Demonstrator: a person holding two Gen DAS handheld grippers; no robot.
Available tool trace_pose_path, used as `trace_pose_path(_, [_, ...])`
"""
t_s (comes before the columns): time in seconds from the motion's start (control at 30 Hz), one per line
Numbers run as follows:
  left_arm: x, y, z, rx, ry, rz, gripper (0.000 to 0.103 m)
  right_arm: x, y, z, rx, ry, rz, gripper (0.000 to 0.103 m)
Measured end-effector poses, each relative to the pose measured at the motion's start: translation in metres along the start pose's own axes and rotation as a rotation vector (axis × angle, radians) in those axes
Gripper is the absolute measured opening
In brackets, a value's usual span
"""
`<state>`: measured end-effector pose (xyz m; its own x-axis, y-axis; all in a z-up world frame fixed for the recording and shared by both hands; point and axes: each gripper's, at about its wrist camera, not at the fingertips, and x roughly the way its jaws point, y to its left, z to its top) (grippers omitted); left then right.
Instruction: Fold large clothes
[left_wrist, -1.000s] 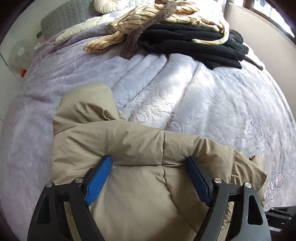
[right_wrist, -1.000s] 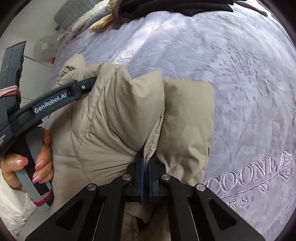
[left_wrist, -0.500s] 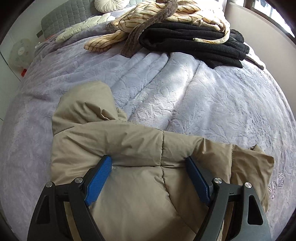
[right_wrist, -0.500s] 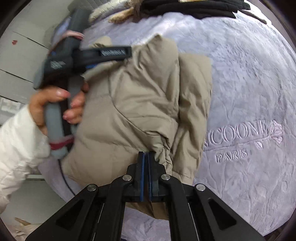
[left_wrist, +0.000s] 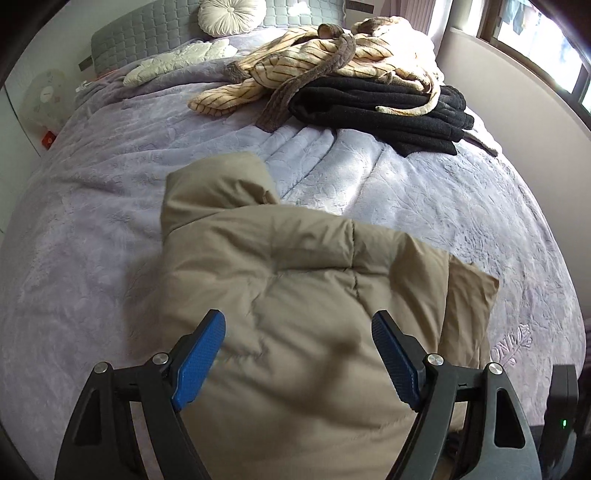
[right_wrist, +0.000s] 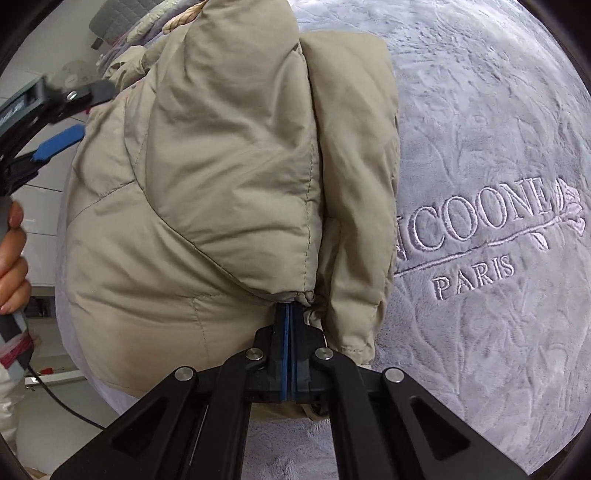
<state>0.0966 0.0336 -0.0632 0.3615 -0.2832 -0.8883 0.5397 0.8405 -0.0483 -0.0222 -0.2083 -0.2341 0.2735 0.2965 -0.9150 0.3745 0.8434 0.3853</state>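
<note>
A beige puffer jacket (left_wrist: 295, 266) lies bunched in folds on the lilac bedspread (left_wrist: 92, 258). My left gripper (left_wrist: 298, 321) hovers over its near part, blue pads wide apart and open, with nothing pinched. In the right wrist view the jacket (right_wrist: 221, 166) fills the left and middle. My right gripper (right_wrist: 288, 308) is shut on a gathered seam edge at the jacket's near end. The left gripper's blue pad (right_wrist: 55, 144) and a person's hand (right_wrist: 13, 251) show at the far left edge of that view.
At the far side of the bed lie a striped beige robe (left_wrist: 325, 59) and a folded black garment (left_wrist: 376, 107). Behind them are a grey headboard (left_wrist: 147, 33) and a round cushion (left_wrist: 231, 11). Embroidered lettering (right_wrist: 480, 240) marks the bedspread right of the jacket.
My left gripper has lifted off the jacket and drawn back, so its pads no longer press into the fabric. The right gripper has moved with the pinched edge, and the jacket now looms larger in its view.
</note>
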Motion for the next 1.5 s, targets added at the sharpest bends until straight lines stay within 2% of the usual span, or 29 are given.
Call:
trace_pose_path(0.17, [-0.022,0.03,-0.054,-0.07,0.031,0.01,0.083,-0.004,-0.001,-0.006,-0.006,-0.006,-0.006,0.0])
trace_pose_path(0.27, [-0.016,0.041,-0.089,-0.09,0.08,0.024,0.083,-0.009,0.002,-0.009,-0.013,-0.01,-0.024,0.0])
trace_pose_path(0.33, [-0.011,0.048,-0.107,-0.126,0.091,-0.003,0.083,-0.008,0.003,-0.007,-0.02,-0.007,-0.034,0.0])
trace_pose_path(0.43, [0.001,0.05,-0.118,-0.127,0.094,0.0,0.09,-0.007,0.006,-0.006,-0.038,-0.002,-0.06,0.0])
trace_pose_path(0.57, [0.014,0.054,-0.122,-0.173,0.136,-0.032,0.09,-0.007,0.013,-0.008,-0.047,0.004,-0.092,0.0])
trace_pose_path(0.9, [0.004,0.055,-0.126,-0.175,0.158,-0.038,0.09,-0.032,0.036,-0.013,-0.015,0.018,-0.137,0.0])
trace_pose_path(1.23, [-0.014,0.059,-0.13,-0.146,0.164,-0.06,0.09,-0.057,0.066,-0.028,0.002,0.002,-0.19,0.003])
trace_pose_path(1.5, [-0.026,0.062,-0.136,-0.125,0.175,-0.09,0.09,-0.082,0.084,-0.054,0.042,-0.035,-0.195,0.004])
